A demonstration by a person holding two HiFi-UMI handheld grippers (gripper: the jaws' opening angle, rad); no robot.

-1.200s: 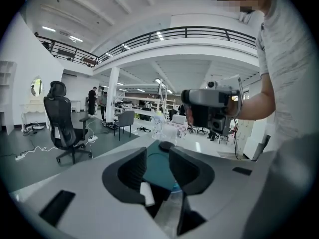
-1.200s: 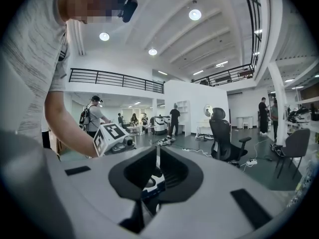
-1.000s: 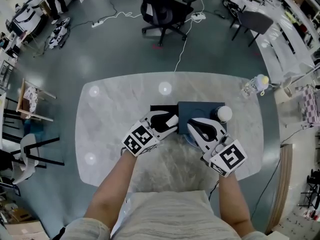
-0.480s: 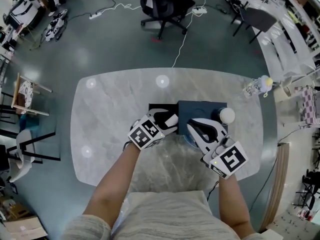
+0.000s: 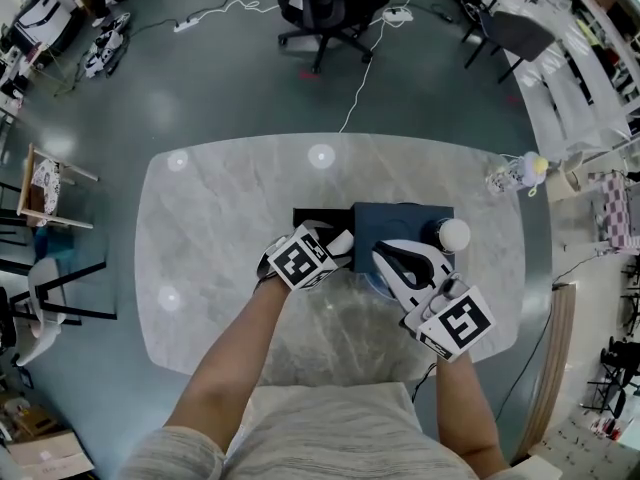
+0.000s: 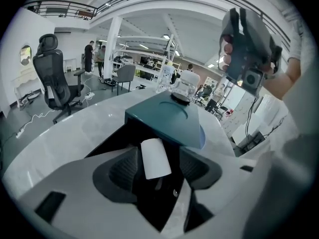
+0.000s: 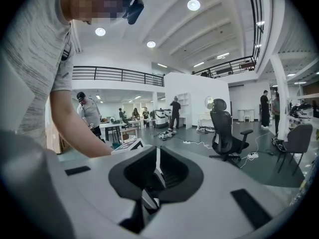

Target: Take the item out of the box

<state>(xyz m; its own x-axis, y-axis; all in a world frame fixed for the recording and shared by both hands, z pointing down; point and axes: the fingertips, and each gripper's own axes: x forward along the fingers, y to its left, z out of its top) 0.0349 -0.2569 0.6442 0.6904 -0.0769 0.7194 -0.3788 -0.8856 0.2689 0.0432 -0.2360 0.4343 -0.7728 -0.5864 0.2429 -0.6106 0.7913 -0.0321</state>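
Observation:
A dark teal box lid [image 5: 400, 223] lies in the middle of the marble table [image 5: 220, 228], partly over an open black box [image 5: 310, 218]. In the left gripper view a short white cylinder [image 6: 155, 156] lies inside the black box [image 6: 114, 141], in front of the teal lid [image 6: 167, 116]. My left gripper [image 5: 330, 236] [image 6: 159, 167] is open, its ribbed pads on either side of the cylinder with gaps between. My right gripper [image 5: 384, 258] [image 7: 152, 178] hangs over the lid's near edge with its jaws together. It also shows high up in the left gripper view [image 6: 246, 44].
A white round-topped object [image 5: 453, 233] [image 6: 183, 83] stands at the lid's far right corner. A small bottle [image 5: 510, 176] sits near the table's right edge. A black office chair [image 5: 325, 8] and floor cables lie beyond the table. A wooden chair [image 5: 55, 193] stands at the left.
My left gripper has shifted a little forward and right, closer over the black box. The right gripper has stayed where it was.

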